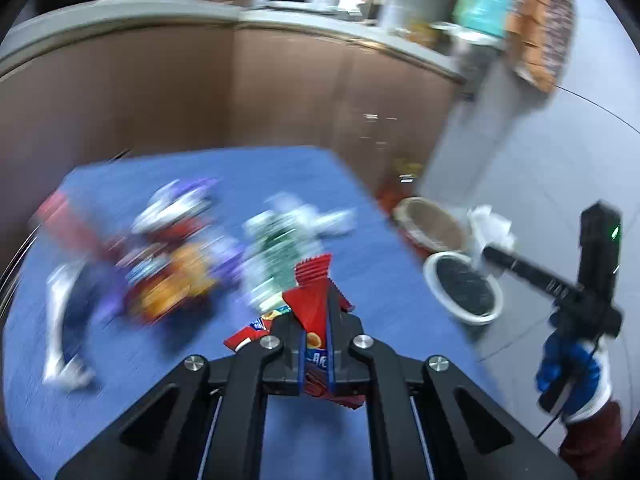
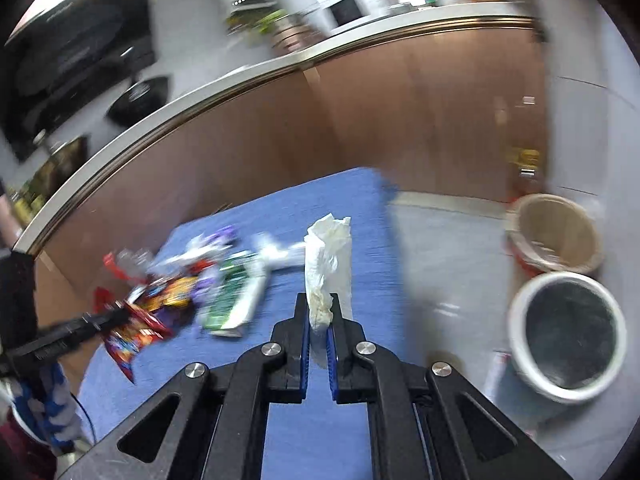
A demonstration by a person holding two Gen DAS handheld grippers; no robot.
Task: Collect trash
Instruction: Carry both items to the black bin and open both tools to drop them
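The left gripper point(image 1: 316, 320) is clenched on a red snack wrapper point(image 1: 312, 296), held above the near part of the blue table point(image 1: 360, 216). The wrapper's long axis runs along the fingers, its crimped end sticking up toward 12 o'clock past the fingertips and its other end trailing back under the jaws. The right gripper point(image 2: 319, 312) is clenched on a crumpled white tissue point(image 2: 329, 256), which stands nearly upright between the pads, its long axis running toward 12 o'clock and its loose top flaring out above the tips.

On the table, at about 10 o'clock from each gripper, lies a blurred heap of wrappers point(image 1: 168, 256): purple, red and orange packets with a green and white packet point(image 2: 236, 288) beside them. The heap sits apart from both held pieces.

On the grey floor point(image 2: 448, 256) off the table's right edge stand two bins side by side, at about 3 o'clock in the right wrist view: a white bin with a dark liner point(image 2: 568, 332) nearer, and a tan bin point(image 2: 556, 232) behind it. Between the tissue and the bins lies only table edge and open floor. A brown counter front point(image 1: 240, 92) closes the background.
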